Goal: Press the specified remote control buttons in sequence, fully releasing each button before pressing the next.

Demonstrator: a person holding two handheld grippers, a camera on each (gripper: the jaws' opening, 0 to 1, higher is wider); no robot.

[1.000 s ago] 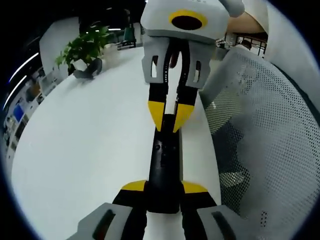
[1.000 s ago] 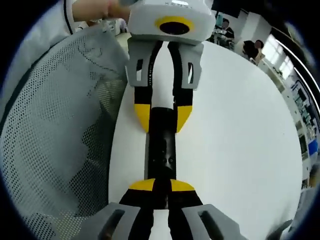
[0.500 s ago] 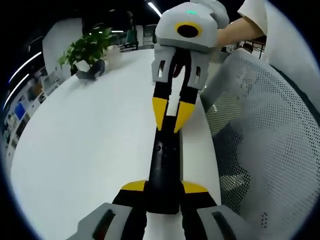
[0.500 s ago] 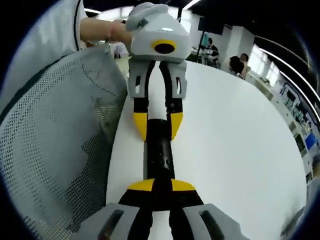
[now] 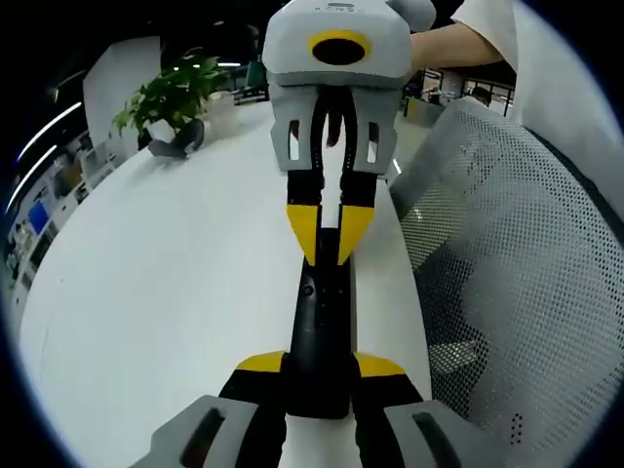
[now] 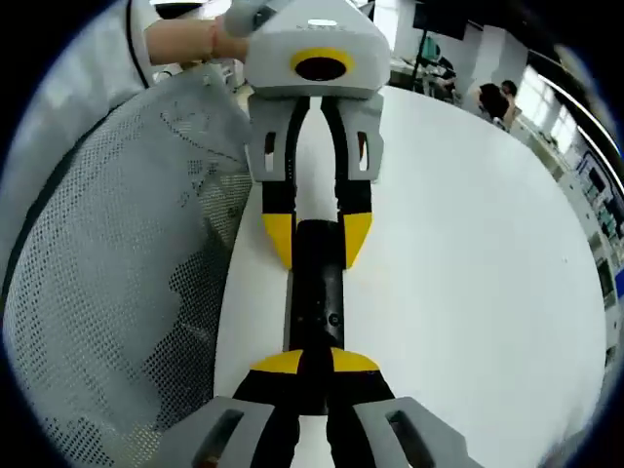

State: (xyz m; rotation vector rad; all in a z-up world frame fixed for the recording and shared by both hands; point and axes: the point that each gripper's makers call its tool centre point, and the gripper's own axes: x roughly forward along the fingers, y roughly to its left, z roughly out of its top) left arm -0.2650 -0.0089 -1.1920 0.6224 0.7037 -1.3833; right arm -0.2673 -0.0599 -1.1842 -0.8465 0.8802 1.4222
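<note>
Black remote (image 5: pixel 320 327) lies clamped by left gripper (image 5: pixel 320 375), right gripper (image 5: pixel 329 237) touching.

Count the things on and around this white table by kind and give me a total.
Remote control: 1
Grippers: 2, left and right
Potted plant: 1
Mesh chair: 1
White table: 1
Total: 6

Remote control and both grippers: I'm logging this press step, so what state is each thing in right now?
Remote control: black, lying lengthwise on the white table, held at one end.
Left gripper: shut on the remote's near end.
Right gripper: jaws nearly closed, yellow tips down on the remote's far end.
Mesh chair: standing beside the table's edge.
Potted plant: upright at the table's far end.
</note>
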